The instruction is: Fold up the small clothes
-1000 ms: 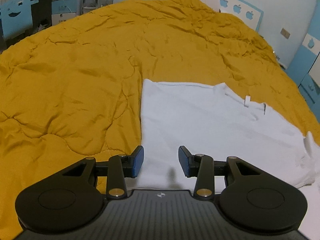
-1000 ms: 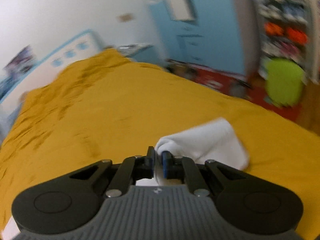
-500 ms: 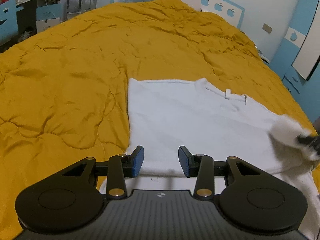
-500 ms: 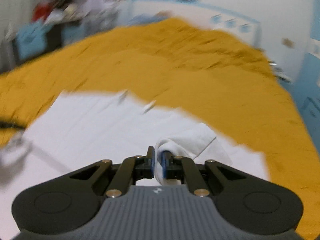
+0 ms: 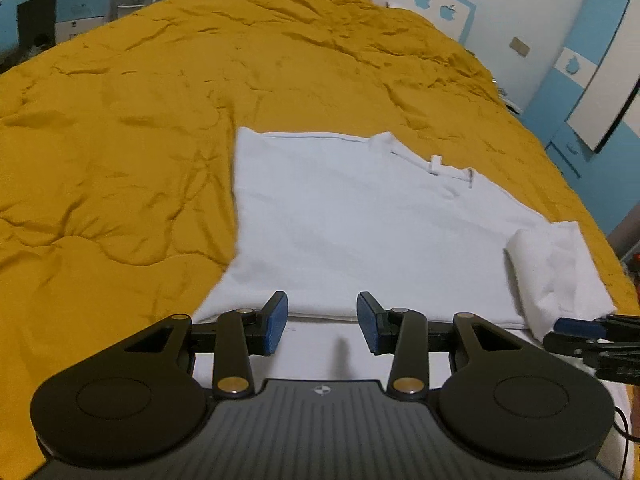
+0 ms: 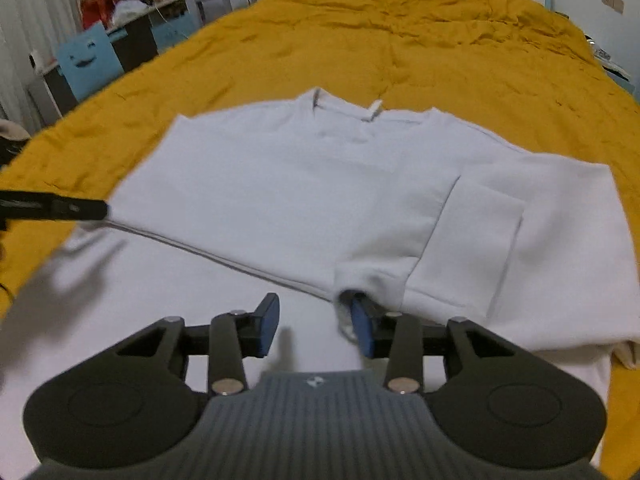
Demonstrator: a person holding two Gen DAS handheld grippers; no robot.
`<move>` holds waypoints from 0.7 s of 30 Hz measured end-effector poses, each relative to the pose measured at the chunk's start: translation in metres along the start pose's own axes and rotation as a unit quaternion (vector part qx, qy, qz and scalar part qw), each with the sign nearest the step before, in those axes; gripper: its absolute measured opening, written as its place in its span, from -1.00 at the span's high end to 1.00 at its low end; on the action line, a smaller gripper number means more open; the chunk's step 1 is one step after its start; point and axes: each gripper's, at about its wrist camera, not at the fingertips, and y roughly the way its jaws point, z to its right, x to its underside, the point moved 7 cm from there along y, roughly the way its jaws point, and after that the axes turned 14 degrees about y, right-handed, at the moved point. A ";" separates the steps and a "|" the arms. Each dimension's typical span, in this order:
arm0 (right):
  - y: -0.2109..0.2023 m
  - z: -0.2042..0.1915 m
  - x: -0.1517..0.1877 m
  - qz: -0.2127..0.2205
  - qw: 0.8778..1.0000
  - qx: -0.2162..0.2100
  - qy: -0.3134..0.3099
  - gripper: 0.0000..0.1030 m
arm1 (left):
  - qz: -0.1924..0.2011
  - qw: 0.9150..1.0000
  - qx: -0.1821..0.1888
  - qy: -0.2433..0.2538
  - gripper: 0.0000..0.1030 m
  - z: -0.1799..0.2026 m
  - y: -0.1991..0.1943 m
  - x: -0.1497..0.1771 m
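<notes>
A: What is laid out, and where?

B: A white T-shirt [image 5: 360, 224] is spread flat on a bed covered by a mustard-yellow quilt [image 5: 120, 120]. From the left wrist view the shirt is seen from 6 o'clock up to the centre, its collar [image 5: 436, 164] towards 1 o'clock. A sleeve [image 6: 472, 248] has been folded inward over the body; from the right wrist view it is found at 3 o'clock, lying as a flat panel on the shirt.

A: How are the left tongs set?

B: The left tongs [image 5: 322, 322] are held apart above the near hem of the shirt at 6 o'clock. Nothing is gripped between the blue pads [image 5: 275, 320]; bare white cloth is seen in the gap.

A: And the right tongs?

B: The right tongs [image 6: 316, 322] are being opened. Their right-hand pad [image 6: 362, 330] is tucked under a rumpled corner of the folded sleeve, while the other pad is clear of the cloth. The cloth is not pinched.

A: Is either tool seen by the other camera?

B: Yes. The right tongs are seen at 4 o'clock in the left view, beside the bunched sleeve edge. A dark finger of the left tongs is seen at 9 o'clock in the right view, at the shirt's side edge.

A: What surrounds the bed?

B: A blue chair [image 6: 88, 60] with a smiling face is seen at 10 o'clock in the right view.
</notes>
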 end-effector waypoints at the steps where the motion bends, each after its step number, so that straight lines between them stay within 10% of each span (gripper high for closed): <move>1: -0.010 -0.001 0.000 0.005 1.000 -0.010 0.008 0.25 | 0.001 1.000 0.006 0.002 0.07 0.003 0.000 -0.001; 7: -0.047 0.041 -0.012 0.048 0.991 0.006 0.124 0.20 | 0.012 0.997 0.061 0.034 0.08 0.041 0.004 -0.018; 13: -0.057 0.095 -0.013 0.073 0.977 0.073 0.185 0.79 | 0.032 0.984 0.143 0.100 0.09 0.119 0.011 -0.041; 21: -0.073 0.128 0.005 0.100 0.974 0.102 0.176 0.79 | 0.022 0.962 0.187 0.198 0.05 0.228 0.040 -0.050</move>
